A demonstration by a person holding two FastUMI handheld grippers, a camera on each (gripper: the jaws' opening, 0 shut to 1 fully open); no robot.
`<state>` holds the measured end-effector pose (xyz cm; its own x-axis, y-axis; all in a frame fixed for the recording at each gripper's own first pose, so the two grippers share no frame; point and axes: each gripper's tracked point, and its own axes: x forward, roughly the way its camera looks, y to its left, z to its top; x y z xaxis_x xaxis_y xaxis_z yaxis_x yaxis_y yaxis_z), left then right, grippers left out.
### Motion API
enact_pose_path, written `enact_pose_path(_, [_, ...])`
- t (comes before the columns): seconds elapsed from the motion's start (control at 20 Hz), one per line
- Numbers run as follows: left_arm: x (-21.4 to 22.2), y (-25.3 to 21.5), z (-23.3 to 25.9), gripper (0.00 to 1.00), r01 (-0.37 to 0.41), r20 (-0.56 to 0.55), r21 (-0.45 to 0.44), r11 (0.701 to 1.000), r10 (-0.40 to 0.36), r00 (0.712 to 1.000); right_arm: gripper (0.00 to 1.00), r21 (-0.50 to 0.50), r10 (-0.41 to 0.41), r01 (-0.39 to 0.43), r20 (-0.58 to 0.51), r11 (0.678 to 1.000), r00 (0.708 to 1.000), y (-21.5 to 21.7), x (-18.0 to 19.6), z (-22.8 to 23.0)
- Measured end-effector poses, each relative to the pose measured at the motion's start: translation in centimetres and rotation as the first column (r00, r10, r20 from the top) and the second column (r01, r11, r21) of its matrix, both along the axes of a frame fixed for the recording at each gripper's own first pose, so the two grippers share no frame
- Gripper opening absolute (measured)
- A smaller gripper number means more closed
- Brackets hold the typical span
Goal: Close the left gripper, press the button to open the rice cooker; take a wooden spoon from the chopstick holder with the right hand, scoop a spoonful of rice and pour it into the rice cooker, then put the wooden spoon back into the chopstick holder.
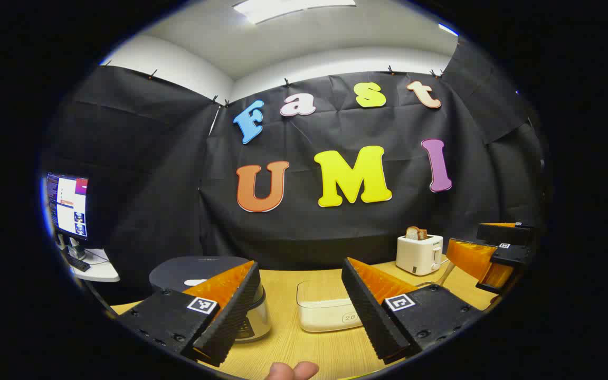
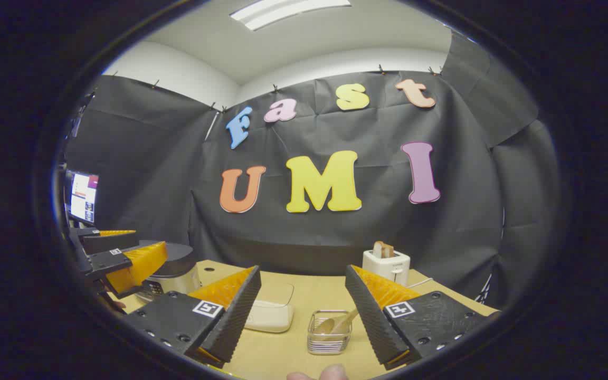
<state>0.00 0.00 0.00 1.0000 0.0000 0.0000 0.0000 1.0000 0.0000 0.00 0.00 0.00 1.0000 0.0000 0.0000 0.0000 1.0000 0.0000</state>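
Observation:
The rice cooker (image 1: 198, 266) stands at the table's left with its dark lid down; it is also in the right gripper view (image 2: 173, 270). My left gripper (image 1: 300, 262) is open above the table's near edge, and the cooker sits behind its left finger. A clear chopstick holder (image 2: 329, 338) with the wooden spoon (image 2: 337, 322) leaning in it stands between the fingers of my open right gripper (image 2: 302, 267), a little ahead of them. A white box of rice (image 1: 328, 311) sits mid-table, also seen as the rice box (image 2: 269, 311). The left gripper (image 2: 150, 240) hovers by the cooker, and the right gripper (image 1: 463, 235) is at the far right.
A white toaster (image 1: 419, 253) with bread in it stands at the back right, also seen as the toaster (image 2: 387, 266). A lit monitor (image 1: 67, 205) stands beyond the table's left end. A fingertip (image 1: 291, 371) pokes in at the bottom edge. The wooden table (image 2: 304, 287) has bare room behind the holder.

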Motion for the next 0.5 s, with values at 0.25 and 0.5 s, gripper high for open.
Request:
enact_pose_path(0.25, [0.18,-0.06,-0.02,0.99,0.014,0.006,0.005,1.0,-0.014,1.0,0.95,0.001,-0.01,0.01,0.002,1.0,1.0,-0.56,-0.2,0.26])
enact_pose_path(0.5, [0.39,-0.05,-0.03,0.99,0.024,0.007,0.009,1.0,-0.024,1.0,0.95,0.009,-0.007,0.007,0.005,1.0,1.0,-0.49,-0.24,0.37])
